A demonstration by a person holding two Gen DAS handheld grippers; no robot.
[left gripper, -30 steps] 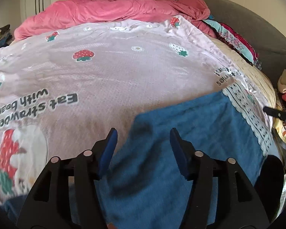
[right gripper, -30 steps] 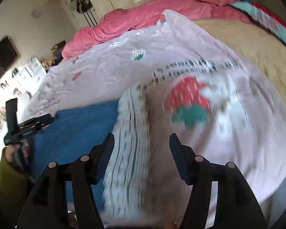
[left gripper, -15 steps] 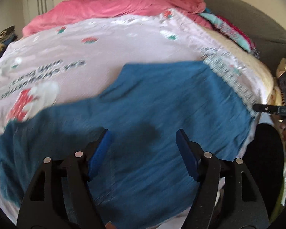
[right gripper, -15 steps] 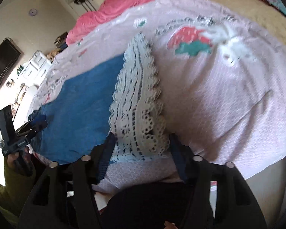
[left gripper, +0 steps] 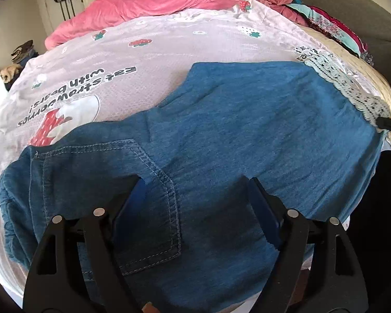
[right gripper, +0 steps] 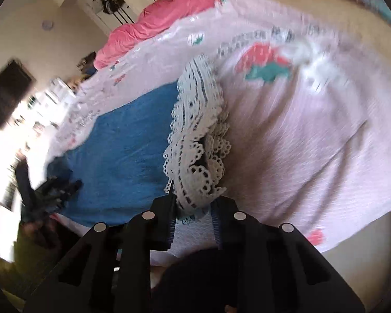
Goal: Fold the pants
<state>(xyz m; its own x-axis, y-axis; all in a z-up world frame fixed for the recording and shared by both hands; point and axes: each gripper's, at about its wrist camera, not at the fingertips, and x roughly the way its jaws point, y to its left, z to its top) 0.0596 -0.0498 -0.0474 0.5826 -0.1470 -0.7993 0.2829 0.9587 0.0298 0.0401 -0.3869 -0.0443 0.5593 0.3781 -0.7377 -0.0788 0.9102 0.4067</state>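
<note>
Blue denim pants (left gripper: pixel 234 140) lie flat across the near edge of the bed, back pocket (left gripper: pixel 153 208) up, with a white lace hem (left gripper: pixel 352 88) at the right end. My left gripper (left gripper: pixel 195 203) is open and hovers just over the pocket at the waist end. In the right wrist view the pants (right gripper: pixel 127 140) lie to the left and the lace hem (right gripper: pixel 195 140) runs up the middle. My right gripper (right gripper: pixel 192 208) has closed on the near end of the lace hem. The left gripper (right gripper: pixel 54 190) shows blurred at the far left.
A pink strawberry-print blanket (left gripper: pixel 143 52) covers the bed. A pink duvet (left gripper: pixel 169 2) is heaped at the far side. Colourful clothes (left gripper: pixel 333 23) and a grey headboard (left gripper: pixel 352 5) lie at the right. A dark TV (right gripper: pixel 7 94) hangs on the left wall.
My left gripper pulled back toward the waist end, bringing the pocket into view. My right gripper dropped to the bed edge and closed on the lace hem.
</note>
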